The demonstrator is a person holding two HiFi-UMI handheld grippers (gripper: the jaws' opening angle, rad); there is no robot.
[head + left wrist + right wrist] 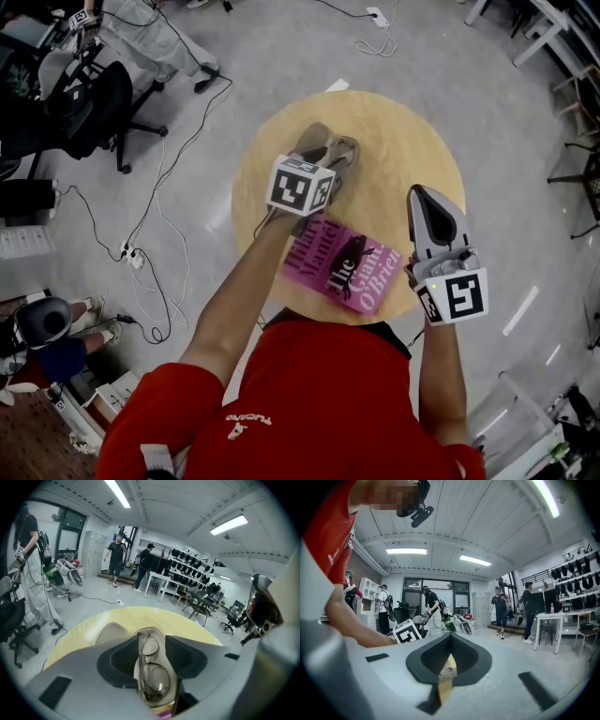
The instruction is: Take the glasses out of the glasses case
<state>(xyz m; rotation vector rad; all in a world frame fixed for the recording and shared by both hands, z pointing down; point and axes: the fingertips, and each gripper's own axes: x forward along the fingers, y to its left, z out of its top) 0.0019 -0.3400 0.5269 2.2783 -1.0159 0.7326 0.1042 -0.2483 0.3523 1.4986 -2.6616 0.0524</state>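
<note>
1. The left gripper (152, 638) has its jaws wide apart. It is tilted down over the open glasses case (112, 631).
2. The glasses (151, 663) lie in the gap between those jaws. They are folded and rest in the pale lower half of the case, with one lens nearer the camera and the other farther off. The pads stand on either side of the frame, and no squeeze on it is visible. I read this as nothing gripped.
3. The case lid is swung back to the left of the glasses and lies flat on the table (412, 141).
4. The case sits near the middle of the round wooden table top, a little to the left in the head view. The left gripper's marker cube hides its near end in that view.
5. A pink book (342, 265) lies flat at the table's near edge, just beside the case on the person's side. A pink sliver of it shows below the jaws in the left gripper view.
6. The right gripper (450, 637) has its jaws brought together to a point, and only a thin slit of table shows below them. Nothing is held. It is carried roughly level above the table's right edge, well apart from the case.
7. The left forearm reaches across the book.
</note>
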